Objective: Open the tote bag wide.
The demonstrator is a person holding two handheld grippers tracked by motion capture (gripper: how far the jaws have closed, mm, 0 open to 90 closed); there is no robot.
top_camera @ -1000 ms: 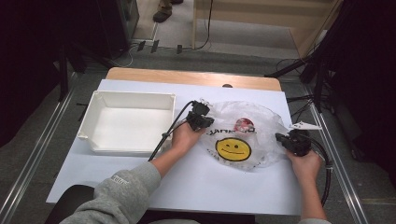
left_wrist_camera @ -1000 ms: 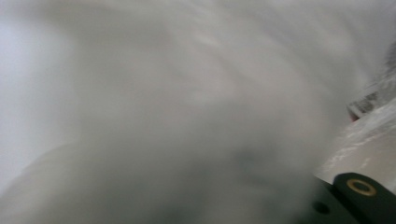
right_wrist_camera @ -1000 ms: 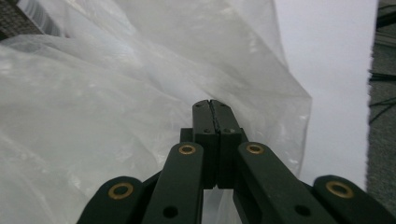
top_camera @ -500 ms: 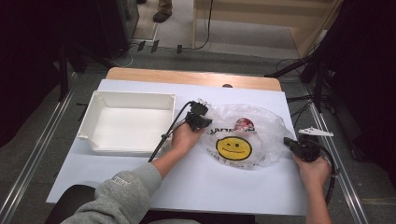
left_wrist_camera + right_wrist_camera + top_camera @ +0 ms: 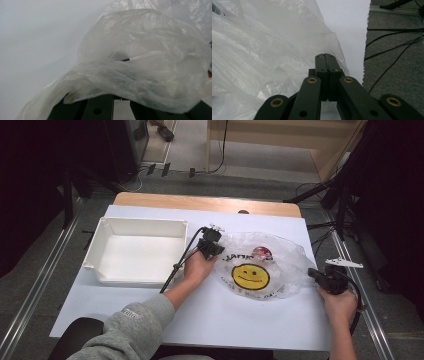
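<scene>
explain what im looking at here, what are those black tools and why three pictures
A person sits at a table with a hand-held black two-jaw gripper in each hand. The high view looks down from above; each of the other two pictures comes from a camera riding on one gripper. On the table lie an empty white tray and a clear plastic bag with a yellow smiley face. The left gripper is shut on the bag's left edge; in its own view the plastic drapes over its jaws. The right gripper is shut beside the bag's right edge; whether it pinches any plastic is unclear.
</scene>
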